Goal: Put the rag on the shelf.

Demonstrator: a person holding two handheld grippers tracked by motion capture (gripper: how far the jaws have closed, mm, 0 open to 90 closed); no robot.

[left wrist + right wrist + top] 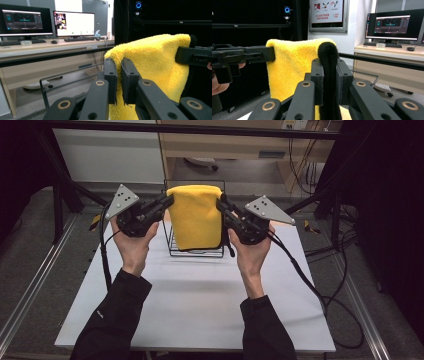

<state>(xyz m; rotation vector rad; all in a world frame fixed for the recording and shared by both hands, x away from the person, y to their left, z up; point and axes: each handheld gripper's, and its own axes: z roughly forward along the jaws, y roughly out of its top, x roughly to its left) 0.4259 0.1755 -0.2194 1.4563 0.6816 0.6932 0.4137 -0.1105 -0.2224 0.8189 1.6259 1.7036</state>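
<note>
A: We note the left hand-held gripper (pixel 166 201) and the right hand-held gripper (pixel 220 205) each clamp a top corner of the yellow towel (pixel 196 217), held above the wire rack (pixel 196 251) on the worktop (pixel 200 295).

B: In the right gripper view we see a wall poster (pixel 326 11), digits "119" legible; monitors (pixel 47 22) appear in the left gripper view.

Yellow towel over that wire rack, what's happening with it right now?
A person holds the yellow towel by its two top corners, one in each claw. The left claw is shut on the left corner, and the right claw is shut on the right corner, where a black edge of the cloth shows between the jaws. The towel hangs stretched between them, above and in front of the wire rack on the white table.
</note>
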